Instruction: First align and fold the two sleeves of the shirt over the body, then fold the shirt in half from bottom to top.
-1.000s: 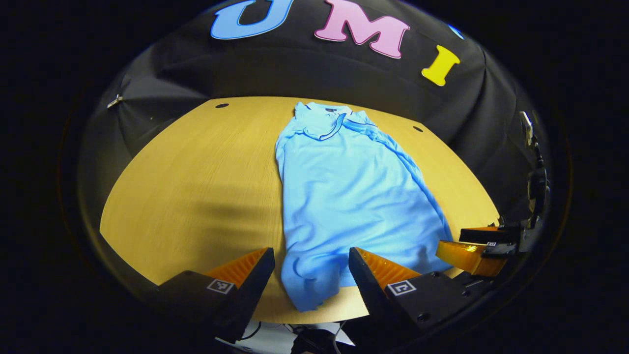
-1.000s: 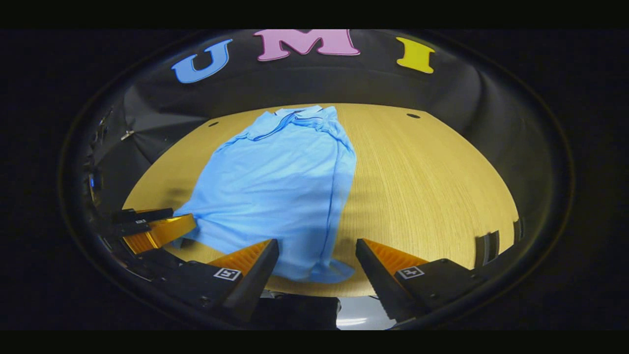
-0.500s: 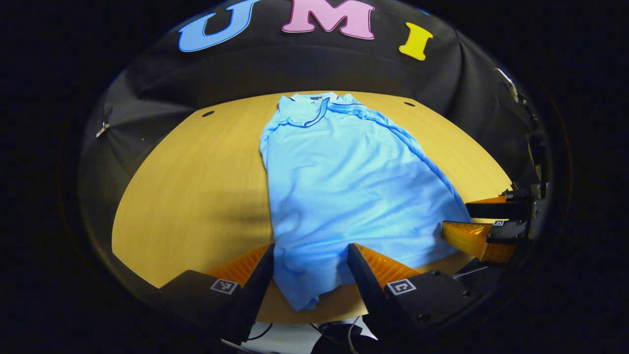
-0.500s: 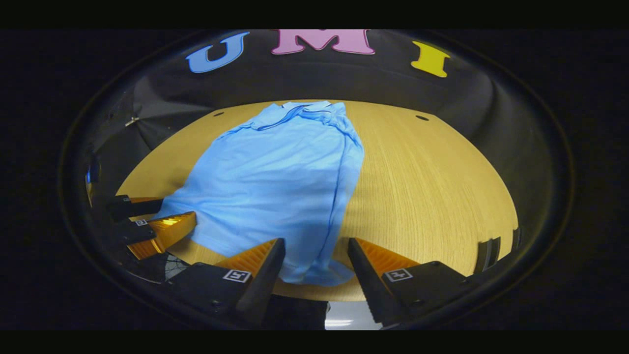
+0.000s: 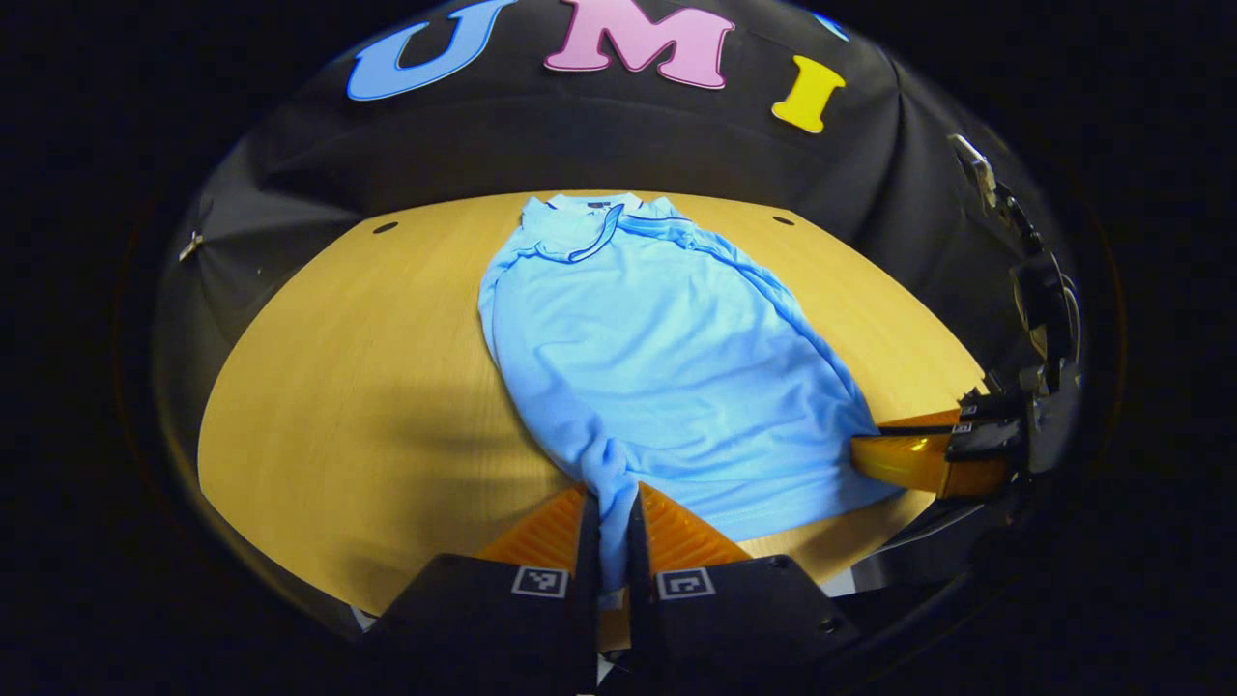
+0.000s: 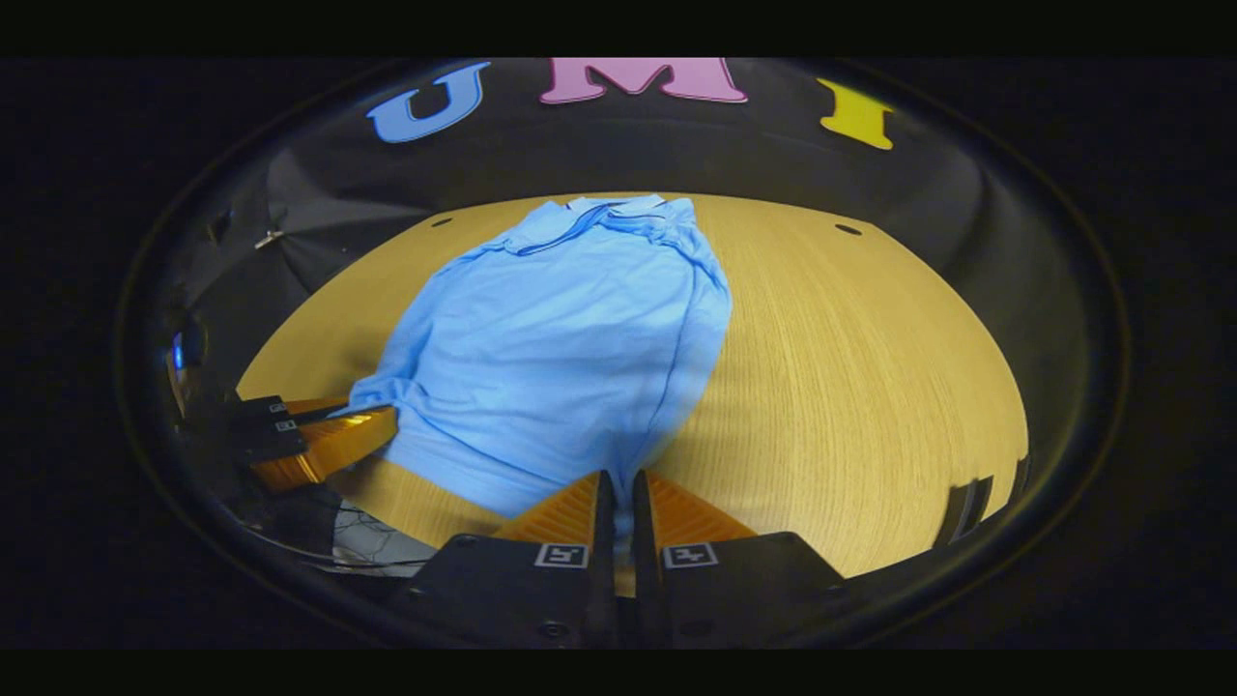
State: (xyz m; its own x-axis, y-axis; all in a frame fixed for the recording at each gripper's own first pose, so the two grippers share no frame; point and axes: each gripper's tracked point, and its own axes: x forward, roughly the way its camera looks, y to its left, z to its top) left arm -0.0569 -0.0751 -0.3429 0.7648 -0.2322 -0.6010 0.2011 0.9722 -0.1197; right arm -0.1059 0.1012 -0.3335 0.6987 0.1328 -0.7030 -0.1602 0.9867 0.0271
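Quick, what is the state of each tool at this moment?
Left tool: closed, pinching the near left corner of the shirt.
Right tool: closed, pinching the near right corner of the shirt.

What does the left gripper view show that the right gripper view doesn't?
Left gripper view: the left gripper up close, shut on one near corner of the shirt, with bare table beside it. Right gripper view: the right gripper up close, pinching the other near corner. Both: the blue shirt lying collar-far on the wooden table, and the opposite gripper off to one side.
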